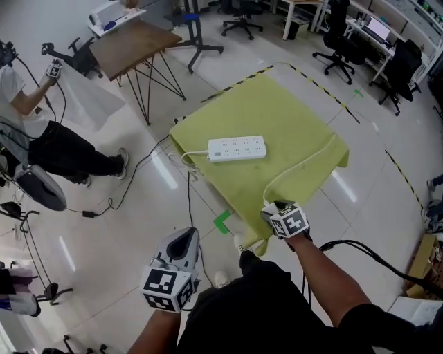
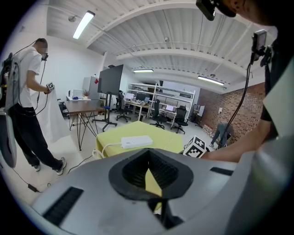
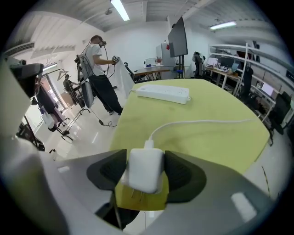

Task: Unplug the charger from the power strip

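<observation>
A white power strip (image 1: 237, 148) (image 3: 163, 93) (image 2: 136, 141) lies on the yellow-green cloth table (image 1: 277, 117), with nothing plugged into it. My right gripper (image 1: 271, 207) (image 3: 145, 172) is at the table's near corner, shut on the white charger (image 3: 145, 170). The charger's prongs point down and are bare. Its white cable (image 1: 297, 168) (image 3: 197, 123) curves away across the cloth. My left gripper (image 1: 183, 242) (image 2: 148, 170) hangs over the floor left of the table, shut and holding nothing.
A person in a white shirt (image 1: 28, 117) stands at the left beside a wooden table (image 1: 131, 45). The strip's own cord (image 1: 187, 157) drops off the cloth's left edge to the floor. Green tape (image 1: 221, 221) marks the floor. Office chairs (image 1: 242, 17) stand at the back.
</observation>
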Demonstrator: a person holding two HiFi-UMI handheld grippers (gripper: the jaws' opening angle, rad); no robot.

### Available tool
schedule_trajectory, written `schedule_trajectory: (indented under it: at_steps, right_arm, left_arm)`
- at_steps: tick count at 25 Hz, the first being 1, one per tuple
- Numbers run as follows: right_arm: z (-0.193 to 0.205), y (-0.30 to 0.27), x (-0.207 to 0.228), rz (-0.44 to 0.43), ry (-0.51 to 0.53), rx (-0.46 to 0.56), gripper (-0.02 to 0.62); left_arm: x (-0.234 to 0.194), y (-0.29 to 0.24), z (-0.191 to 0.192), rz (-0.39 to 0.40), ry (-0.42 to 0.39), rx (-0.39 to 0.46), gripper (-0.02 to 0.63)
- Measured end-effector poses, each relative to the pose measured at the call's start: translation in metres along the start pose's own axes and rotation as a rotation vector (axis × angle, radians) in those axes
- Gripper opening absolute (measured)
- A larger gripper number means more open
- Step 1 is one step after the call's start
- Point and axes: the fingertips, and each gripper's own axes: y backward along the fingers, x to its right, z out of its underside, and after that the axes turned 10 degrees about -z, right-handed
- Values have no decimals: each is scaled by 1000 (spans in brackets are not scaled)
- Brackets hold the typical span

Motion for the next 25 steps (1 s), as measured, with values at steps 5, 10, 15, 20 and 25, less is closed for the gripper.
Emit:
schedule_trajectory:
  at_steps: [5,10,15,20,25]
  right_arm:
    - [1,8,9,31,10,20,292]
    - [-13,31,0,68,14,88,296]
    - [-43,78,-53,49,47,263,250]
    - [-57,136,-114,14,21,457,98]
    - [-49,190,-158,-111,-176,674,2]
  left_arm:
    - [-2,8,0,-3,-11,17,6]
    - [-5,20,-7,3,0,43,6]
    - [-5,36,-8,32,-12,71,6]
    - [-4,50,-3,64,-22,80,6]
    - [6,56,2,119,-11,71,6]
